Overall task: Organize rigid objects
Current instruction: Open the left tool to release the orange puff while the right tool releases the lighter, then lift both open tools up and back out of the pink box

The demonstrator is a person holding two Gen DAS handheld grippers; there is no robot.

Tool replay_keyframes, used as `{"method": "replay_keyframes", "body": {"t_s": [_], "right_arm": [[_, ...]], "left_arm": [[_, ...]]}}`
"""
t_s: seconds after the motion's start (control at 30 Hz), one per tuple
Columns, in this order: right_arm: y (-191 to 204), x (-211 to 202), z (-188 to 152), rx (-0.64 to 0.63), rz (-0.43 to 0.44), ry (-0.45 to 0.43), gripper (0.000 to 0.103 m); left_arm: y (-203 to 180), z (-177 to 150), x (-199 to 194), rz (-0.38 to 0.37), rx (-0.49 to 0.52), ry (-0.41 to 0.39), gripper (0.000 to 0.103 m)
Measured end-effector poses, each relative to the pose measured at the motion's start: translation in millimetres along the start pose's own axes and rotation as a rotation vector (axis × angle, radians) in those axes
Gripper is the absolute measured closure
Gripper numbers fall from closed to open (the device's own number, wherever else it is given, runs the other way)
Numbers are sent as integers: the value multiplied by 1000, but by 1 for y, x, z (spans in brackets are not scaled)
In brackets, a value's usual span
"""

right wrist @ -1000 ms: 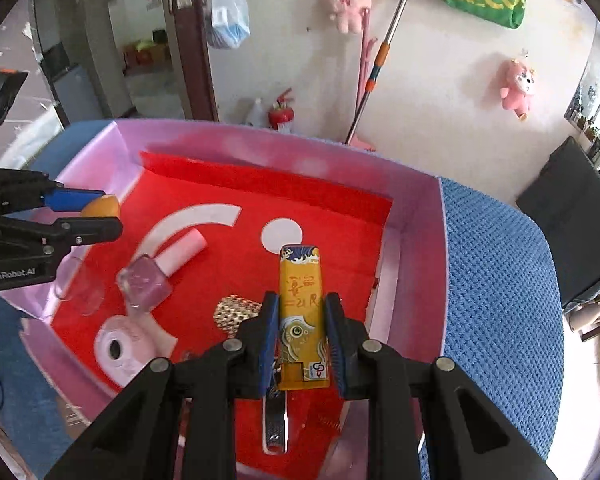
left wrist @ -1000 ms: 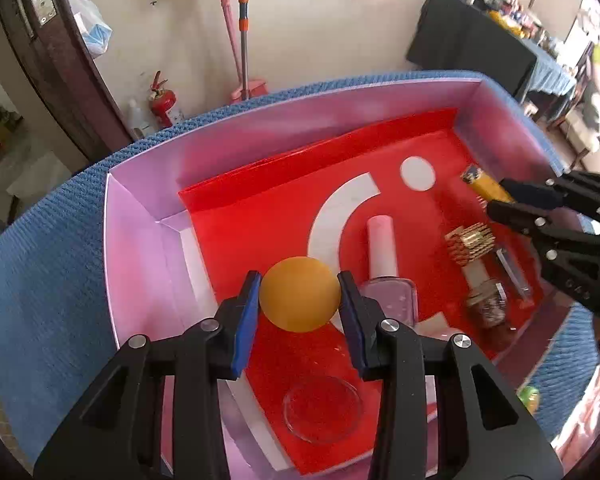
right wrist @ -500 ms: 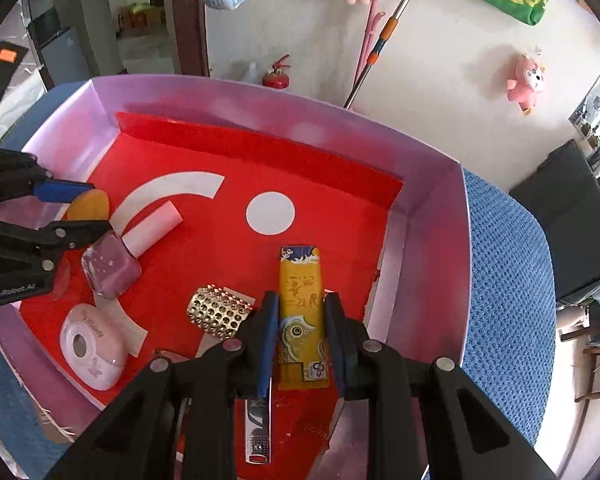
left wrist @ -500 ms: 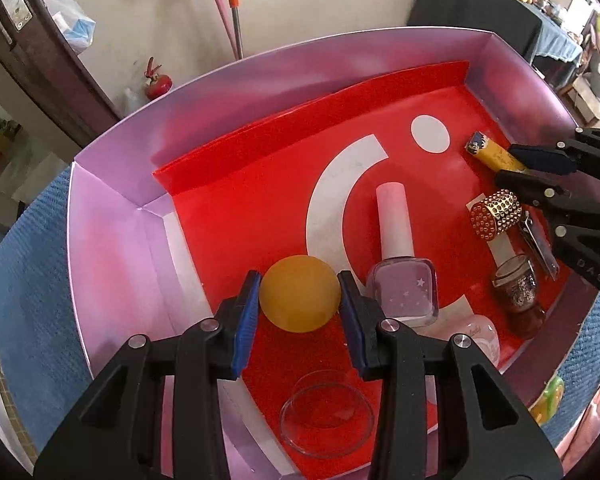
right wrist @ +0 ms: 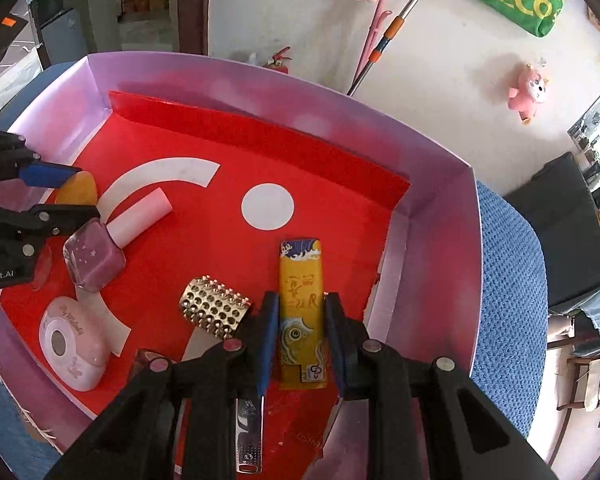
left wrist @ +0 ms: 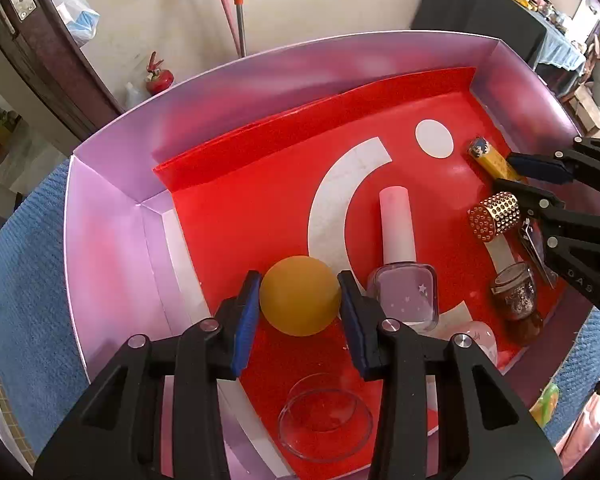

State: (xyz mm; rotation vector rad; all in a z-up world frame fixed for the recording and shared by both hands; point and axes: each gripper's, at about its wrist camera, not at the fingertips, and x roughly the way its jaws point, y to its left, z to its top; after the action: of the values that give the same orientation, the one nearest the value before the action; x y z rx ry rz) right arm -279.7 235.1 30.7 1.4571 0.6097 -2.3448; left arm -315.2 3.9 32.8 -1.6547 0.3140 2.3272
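left tool (left wrist: 300,300) pinching orange ball (left wrist: 300,296) lower centre over red-lined box (left wrist: 108,240); right tool (right wrist: 302,336) pinching yellow lighter (right wrist: 302,292) lower centre

1. Both views are brightly and evenly lit by daylight.
2. A soft sheen is seen on the lilac walls of the box (left wrist: 112,216).
3. Only faint shadows are cast on the red liner (right wrist: 220,248).
4. Straight edges are bowed by fisheye distortion, and the corners are darkened.
5. Focus is kept sharp; the far room is overexposed at the right.
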Motion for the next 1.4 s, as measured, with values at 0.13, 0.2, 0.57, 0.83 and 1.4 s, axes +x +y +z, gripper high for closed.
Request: {"method": "replay_keyframes", "body": {"t_s": [0.13,0.2,0.57,0.83,1.4], "right_arm": [[-2,2,3,1,1,0,78],[-3,3,3,1,-1,1,78],[-3,0,3,-1,-6,5,75],[-1,-13,2,-10,-33,-14,54],[5,-122,-32,-5,-83,-219,30]], "left_arm": [[-1,0,-1,5,0,-1,65],[0,3,-2,12,-1,-1,61],[2,9,-18,22,-5,-35,47],[1,10,-38,18,-14,-72,40],[-22,-37,-112,-36,-55,-296,29]]}}
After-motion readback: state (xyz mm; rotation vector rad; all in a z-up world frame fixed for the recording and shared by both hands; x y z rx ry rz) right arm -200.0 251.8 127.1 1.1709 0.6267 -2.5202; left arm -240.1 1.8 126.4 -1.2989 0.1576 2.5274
